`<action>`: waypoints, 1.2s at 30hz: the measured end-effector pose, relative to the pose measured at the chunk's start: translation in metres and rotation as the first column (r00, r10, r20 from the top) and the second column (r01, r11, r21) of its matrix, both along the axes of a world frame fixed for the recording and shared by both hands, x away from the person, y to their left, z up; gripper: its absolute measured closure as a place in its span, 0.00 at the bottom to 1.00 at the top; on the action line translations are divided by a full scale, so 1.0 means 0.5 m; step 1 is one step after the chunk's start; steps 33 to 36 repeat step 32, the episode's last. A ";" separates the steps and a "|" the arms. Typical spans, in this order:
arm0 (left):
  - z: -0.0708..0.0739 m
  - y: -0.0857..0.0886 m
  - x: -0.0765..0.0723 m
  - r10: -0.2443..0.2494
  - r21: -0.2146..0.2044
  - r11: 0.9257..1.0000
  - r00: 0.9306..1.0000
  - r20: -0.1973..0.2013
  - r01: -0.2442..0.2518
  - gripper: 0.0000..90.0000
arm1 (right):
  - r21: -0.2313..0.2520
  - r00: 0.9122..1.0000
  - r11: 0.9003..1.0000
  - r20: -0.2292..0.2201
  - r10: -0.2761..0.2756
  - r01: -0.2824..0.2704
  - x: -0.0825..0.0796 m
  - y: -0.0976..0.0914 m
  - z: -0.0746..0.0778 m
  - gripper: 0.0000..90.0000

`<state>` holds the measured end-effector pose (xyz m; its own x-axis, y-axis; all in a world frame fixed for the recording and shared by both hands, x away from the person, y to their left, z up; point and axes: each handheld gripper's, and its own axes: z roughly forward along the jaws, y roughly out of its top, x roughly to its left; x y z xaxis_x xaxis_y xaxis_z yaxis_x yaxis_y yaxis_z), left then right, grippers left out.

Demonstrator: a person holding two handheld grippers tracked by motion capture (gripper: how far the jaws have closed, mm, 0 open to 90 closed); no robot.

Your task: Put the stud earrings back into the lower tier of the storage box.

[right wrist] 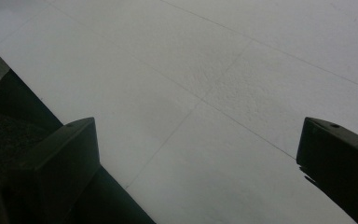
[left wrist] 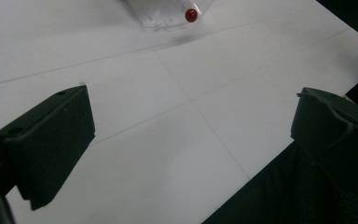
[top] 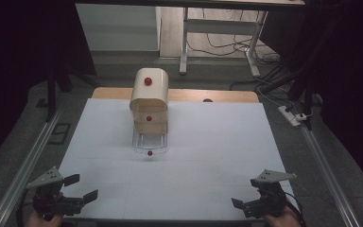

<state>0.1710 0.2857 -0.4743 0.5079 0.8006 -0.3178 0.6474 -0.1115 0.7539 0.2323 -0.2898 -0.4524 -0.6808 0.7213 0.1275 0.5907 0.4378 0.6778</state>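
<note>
- My left gripper (top: 82,187) hangs over the near left corner of the white worktop (top: 217,142), jaws spread wide with nothing between them; a hand (top: 42,220) grips it from the near edge.
- My right gripper (top: 246,194) sits at the near right corner, jaws likewise parted and empty, a hand (top: 283,220) beneath it.
- From the left gripper view, I see bare white sheet between the jaws and, farther off, the near end of a clear plastic tray (left wrist: 168,16) bearing a small red knob (left wrist: 191,15).
- From the right gripper view, I see only plain worktop crossed by faint fold lines, with the dark edge of the table to one side.
- Well beyond both grippers, at the centre of the worktop toward the far side, stands a small wooden bread box (top: 150,101) with a rounded top and a red knob on its roll-front.
- A wooden drawer with its own red knob juts from the box's near face; below it the clear tray is pulled out toward me.
- Both grippers are well apart from the box, one on either side of its line.
- Beyond the worktop, I make out grey floor, a desk frame and loose cables.
</note>
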 end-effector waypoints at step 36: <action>0.001 0.021 -0.049 0.054 0.096 0.994 0.997 -0.047 -0.049 0.00 | -0.037 1.000 0.999 0.001 -0.004 0.004 0.004 0.009 -0.002 0.00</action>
